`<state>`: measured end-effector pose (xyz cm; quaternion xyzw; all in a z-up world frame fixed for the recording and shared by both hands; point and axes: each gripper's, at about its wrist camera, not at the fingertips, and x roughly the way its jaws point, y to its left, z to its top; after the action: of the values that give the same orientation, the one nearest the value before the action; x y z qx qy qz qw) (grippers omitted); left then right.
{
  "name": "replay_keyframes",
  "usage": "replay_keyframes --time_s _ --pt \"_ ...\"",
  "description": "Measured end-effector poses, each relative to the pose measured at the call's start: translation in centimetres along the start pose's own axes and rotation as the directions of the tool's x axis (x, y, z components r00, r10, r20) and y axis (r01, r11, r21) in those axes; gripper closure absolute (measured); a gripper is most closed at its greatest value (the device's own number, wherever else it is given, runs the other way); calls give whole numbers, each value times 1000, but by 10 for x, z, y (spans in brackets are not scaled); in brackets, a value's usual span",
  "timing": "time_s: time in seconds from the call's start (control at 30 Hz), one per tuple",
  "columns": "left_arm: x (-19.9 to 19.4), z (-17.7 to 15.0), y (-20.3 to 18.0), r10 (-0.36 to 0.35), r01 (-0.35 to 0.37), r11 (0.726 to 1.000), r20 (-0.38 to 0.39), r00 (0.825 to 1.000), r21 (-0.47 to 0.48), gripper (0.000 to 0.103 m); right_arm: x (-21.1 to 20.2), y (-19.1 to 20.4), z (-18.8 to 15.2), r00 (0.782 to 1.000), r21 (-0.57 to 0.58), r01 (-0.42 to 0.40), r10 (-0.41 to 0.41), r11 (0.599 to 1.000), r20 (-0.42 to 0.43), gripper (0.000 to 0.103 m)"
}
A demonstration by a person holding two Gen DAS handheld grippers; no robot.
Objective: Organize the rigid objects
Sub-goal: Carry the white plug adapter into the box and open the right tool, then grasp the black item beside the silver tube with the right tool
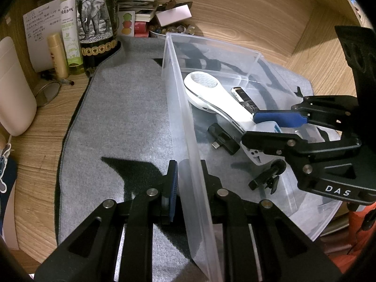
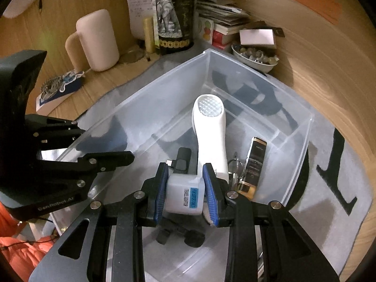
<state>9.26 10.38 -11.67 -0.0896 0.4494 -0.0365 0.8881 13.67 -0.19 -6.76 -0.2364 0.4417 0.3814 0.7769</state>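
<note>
A clear plastic bin (image 1: 178, 98) (image 2: 141, 108) stands on a grey mat. My left gripper (image 1: 188, 188) (image 2: 105, 141) is shut on the bin's near side wall, one finger inside and one outside. Low inside the bin, my right gripper (image 2: 185, 188) (image 1: 250, 128) is shut on a white travel adaptor (image 2: 181, 197) (image 1: 257, 156). On the bin floor lie a white handheld device with a round mesh head (image 1: 206, 94) (image 2: 211, 127), a black USB-C plug (image 1: 223, 138) (image 2: 183, 158), a black-and-gold bottle (image 2: 255, 162) (image 1: 242, 95) and a black clip (image 1: 268, 176) (image 2: 178, 235).
The grey mat (image 1: 122, 108) lies on a wooden desk. Behind the bin stand a dark bottle with an elephant label (image 1: 94, 21) (image 2: 166, 21), smaller bottles, a paper stack (image 2: 223, 14) and a bowl of beads (image 2: 255, 57). A cream jug (image 2: 98, 40) stands at the left.
</note>
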Motion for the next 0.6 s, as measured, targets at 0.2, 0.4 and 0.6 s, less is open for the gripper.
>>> replay_keyframes --time_s 0.2,0.4,0.6 --pt "0 0 1 -2 2 1000 -3 1000 0 87 0 -3 0 1000 10 6 -6 1000 -1 74" --pt "0 1 2 -3 3 1000 -2 1000 -1 87 -4 -5 1 999 24 19 -20 1000 27 59" --pt "1 0 3 -2 2 1000 -4 1000 2 87 -20 -13 2 995 51 47 -51 998 83 41"
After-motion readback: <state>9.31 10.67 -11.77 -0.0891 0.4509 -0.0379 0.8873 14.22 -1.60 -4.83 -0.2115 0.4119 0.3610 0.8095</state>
